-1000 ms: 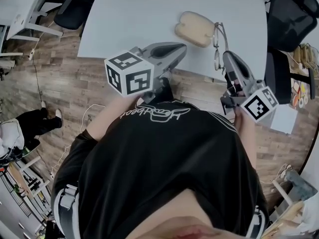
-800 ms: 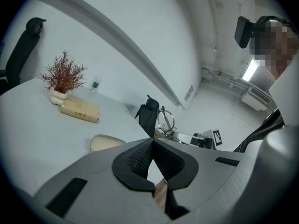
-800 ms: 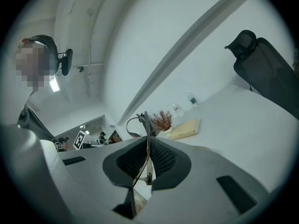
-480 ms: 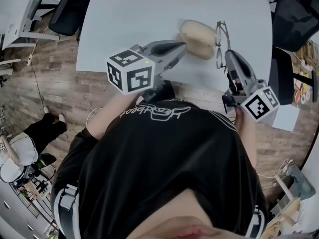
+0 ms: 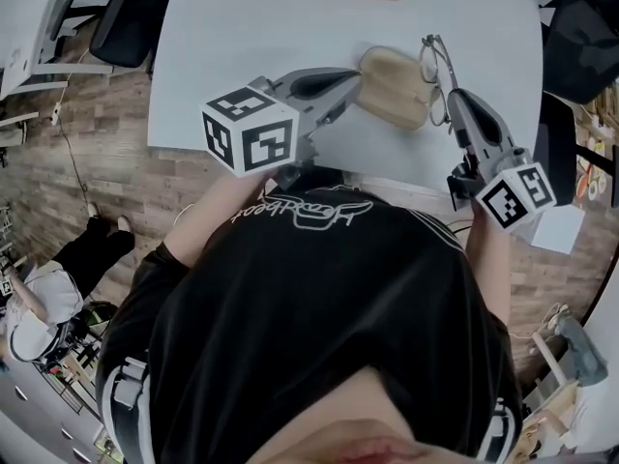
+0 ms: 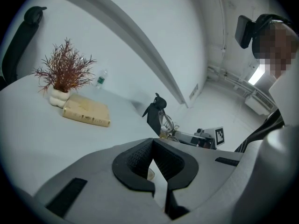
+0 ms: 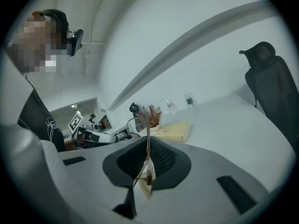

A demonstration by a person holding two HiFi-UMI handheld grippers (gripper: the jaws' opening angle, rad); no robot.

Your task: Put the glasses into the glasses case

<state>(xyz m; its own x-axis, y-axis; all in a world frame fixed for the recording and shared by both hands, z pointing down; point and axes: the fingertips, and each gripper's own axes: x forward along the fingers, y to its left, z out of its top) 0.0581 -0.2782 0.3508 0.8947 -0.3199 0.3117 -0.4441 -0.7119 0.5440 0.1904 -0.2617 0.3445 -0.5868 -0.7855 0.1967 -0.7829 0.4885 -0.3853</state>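
Right gripper view shows the right claw (image 7: 148,141) clenched on the glasses (image 7: 147,151). One thin temple runs between the pads and a lens ring stands past the tips. In the head view the glasses sit in that claw just beside the right side of the case (image 5: 395,87), which lies on the bench (image 5: 251,46).

The left claw (image 5: 353,85) sits at the left edge of the case. In the left gripper view its pads meet at the tips, and no part is seen clamped between them. A tan sliver shows through the gap behind the tips and is probably the case. Whether the case lid is open cannot be told from these views.

Handling notes:
- The glasses are judged light, with a thin wire frame that bends easily.
- The lenses are fragile and scratch readily.
- Hold the glasses by the temple near the hinge, never by a lens, and use light pressure.
- The case looks smooth and light, so it is likely to slide on the bench. Brace it at its left edge before insertion.
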